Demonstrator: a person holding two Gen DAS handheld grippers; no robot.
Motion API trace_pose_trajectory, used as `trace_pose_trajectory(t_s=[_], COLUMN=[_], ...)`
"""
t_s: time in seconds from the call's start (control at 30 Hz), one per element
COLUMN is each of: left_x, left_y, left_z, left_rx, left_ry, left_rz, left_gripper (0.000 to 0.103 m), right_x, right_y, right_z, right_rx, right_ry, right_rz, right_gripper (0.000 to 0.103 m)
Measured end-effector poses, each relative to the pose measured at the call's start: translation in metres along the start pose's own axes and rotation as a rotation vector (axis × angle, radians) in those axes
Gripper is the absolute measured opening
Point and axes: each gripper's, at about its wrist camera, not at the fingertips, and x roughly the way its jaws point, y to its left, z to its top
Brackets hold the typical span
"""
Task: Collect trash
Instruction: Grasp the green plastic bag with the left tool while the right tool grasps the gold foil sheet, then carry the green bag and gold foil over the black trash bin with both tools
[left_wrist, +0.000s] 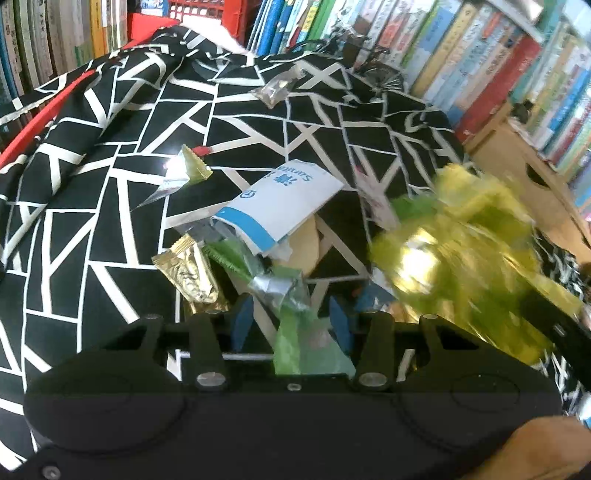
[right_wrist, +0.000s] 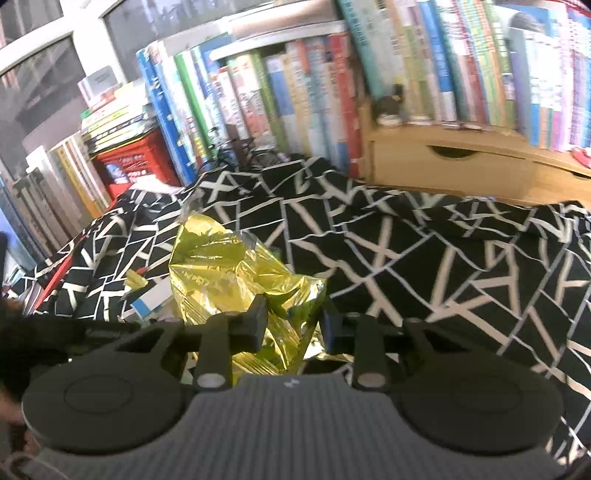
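Observation:
Several wrappers lie in a heap on a black-and-white patterned cloth (left_wrist: 110, 221). In the left wrist view, my left gripper (left_wrist: 291, 321) points down over the heap. A crumpled green and silver wrapper (left_wrist: 291, 302) sits between its blue pads (left_wrist: 242, 321), with a gap on each side. Just ahead lie a white and blue sachet (left_wrist: 284, 206) and a gold wrapper (left_wrist: 192, 273). My right gripper (right_wrist: 293, 323) is shut on a large yellow-green foil bag (right_wrist: 236, 273), which is raised off the cloth. That foil bag (left_wrist: 461, 258) shows blurred at the right of the left wrist view.
A small green-silver wrapper (left_wrist: 184, 173), a clear wrapper (left_wrist: 275, 90) and a pink-white scrap (left_wrist: 376, 195) lie farther off on the cloth. Rows of books (right_wrist: 295, 92) stand behind. A wooden drawer box (right_wrist: 461, 166) is at the back right and a red crate (right_wrist: 133, 166) at the back left.

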Motion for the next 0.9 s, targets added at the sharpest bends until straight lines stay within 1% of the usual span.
trace_pose_trajectory(t_s=[0.07,0.17,0.3,0.4,0.5,0.6,0.73,0.9], left_x=[0.013,0.025,0.027,0.012,-0.012,-0.034,-0.058,-0.083], left_y=[-0.002,-0.001,-0.002,-0.008,-0.016,-0.022,-0.024,-0.018], left_z=[0.002,0.001,-0.002,-0.006,-0.013,-0.022,-0.036,-0.057], left_rx=[-0.013,-0.058,-0.071,-0.036,0.006,0.026,0.026,-0.013], left_ry=[0.025,0.034,0.035,0.0,-0.047,-0.077,-0.096,-0.129], left_rz=[0.054,0.077,0.1,0.096,0.078,0.06,0.034,0.04], left_gripper=[0.038,0.037,0.028,0.026,0.026,0.026,0.026,0.026], right_x=[-0.006,-0.015,-0.025,-0.032,-0.039,-0.046,-0.053,-0.059], right_y=[-0.004,-0.012,-0.019,-0.023,-0.027,-0.029,-0.031,-0.036], right_z=[-0.003,-0.006,-0.01,-0.011,-0.011,-0.012,-0.015,-0.019], right_rx=[0.006,0.026,0.048,0.062,0.075,0.072,0.05,0.046], right_ry=[-0.01,-0.031,-0.047,-0.059,-0.072,-0.083,-0.095,-0.101], right_rz=[-0.012,-0.028,-0.034,-0.031,-0.023,-0.007,-0.002,0.035], right_gripper=[0.033,0.032,0.031,0.031,0.031,0.031,0.031,0.031])
